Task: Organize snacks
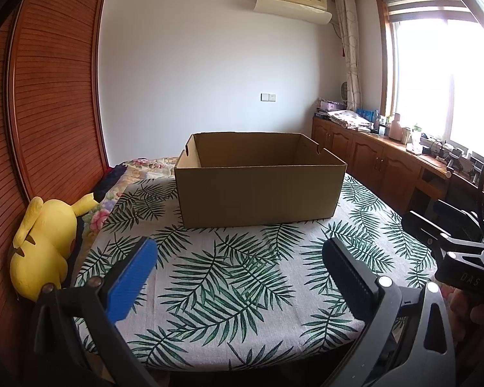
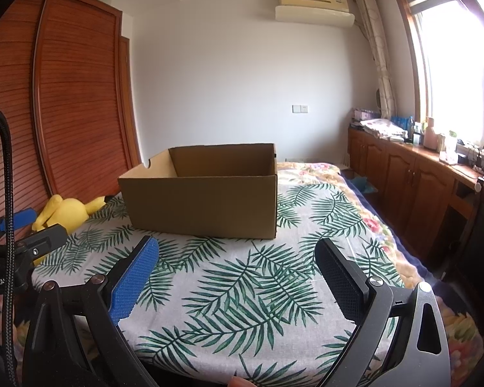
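Fingers [image 1: 135, 277] on my left and right grippers [image 2: 235, 277] spread wide, empty. Open brown cardboard box [image 1: 258, 177] sits on leaf-print bed cover [image 1: 242, 290]. No snacks visible; I judge locating them comes first.

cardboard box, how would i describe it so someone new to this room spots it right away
Start at the bed under its white cloth printed with green palm leaves. The cardboard box sits on that cloth, open at the top, with no flaps showing. It is the only plain brown thing there; the yellow plush toy lies off beside the wooden wardrobe.
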Motion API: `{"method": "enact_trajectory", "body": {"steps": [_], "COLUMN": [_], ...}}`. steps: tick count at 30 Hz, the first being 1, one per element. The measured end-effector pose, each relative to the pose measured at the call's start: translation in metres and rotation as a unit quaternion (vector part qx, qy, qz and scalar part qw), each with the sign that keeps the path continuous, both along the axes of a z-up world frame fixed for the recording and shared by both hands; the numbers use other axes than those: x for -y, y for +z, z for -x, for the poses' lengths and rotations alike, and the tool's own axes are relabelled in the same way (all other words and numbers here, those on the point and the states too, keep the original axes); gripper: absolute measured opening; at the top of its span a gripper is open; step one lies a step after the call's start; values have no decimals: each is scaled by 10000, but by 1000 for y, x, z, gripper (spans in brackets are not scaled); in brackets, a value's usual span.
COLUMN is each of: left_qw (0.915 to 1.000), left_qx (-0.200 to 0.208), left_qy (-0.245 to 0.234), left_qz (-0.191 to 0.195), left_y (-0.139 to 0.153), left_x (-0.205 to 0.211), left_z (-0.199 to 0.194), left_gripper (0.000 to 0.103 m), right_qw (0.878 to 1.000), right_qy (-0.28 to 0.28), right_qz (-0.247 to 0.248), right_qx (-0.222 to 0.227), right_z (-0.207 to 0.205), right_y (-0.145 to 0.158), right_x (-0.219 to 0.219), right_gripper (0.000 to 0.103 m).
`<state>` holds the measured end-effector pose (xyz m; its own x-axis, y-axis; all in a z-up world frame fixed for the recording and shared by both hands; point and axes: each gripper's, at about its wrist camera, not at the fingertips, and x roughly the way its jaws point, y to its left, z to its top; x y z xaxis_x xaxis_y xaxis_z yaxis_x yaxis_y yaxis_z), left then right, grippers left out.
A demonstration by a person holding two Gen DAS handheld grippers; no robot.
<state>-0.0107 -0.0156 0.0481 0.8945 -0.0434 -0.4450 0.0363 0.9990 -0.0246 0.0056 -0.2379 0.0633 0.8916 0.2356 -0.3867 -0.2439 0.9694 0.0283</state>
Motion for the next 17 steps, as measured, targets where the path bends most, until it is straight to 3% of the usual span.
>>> {"method": "enact_trajectory", "body": {"steps": [17], "left_qw": [10000], "left_qx": [22], "left_qy": [5], "left_qz": [-2], "left_y": [2], "left_x": [0], "left_z": [1], "left_gripper": [103], "right_qw": [10000], "right_qy": [-14], "right_qz": [-23], "right_qx": [-23], "right_z": [-2], "right_y": [-2], "right_x": [2], "right_gripper": [99]}}
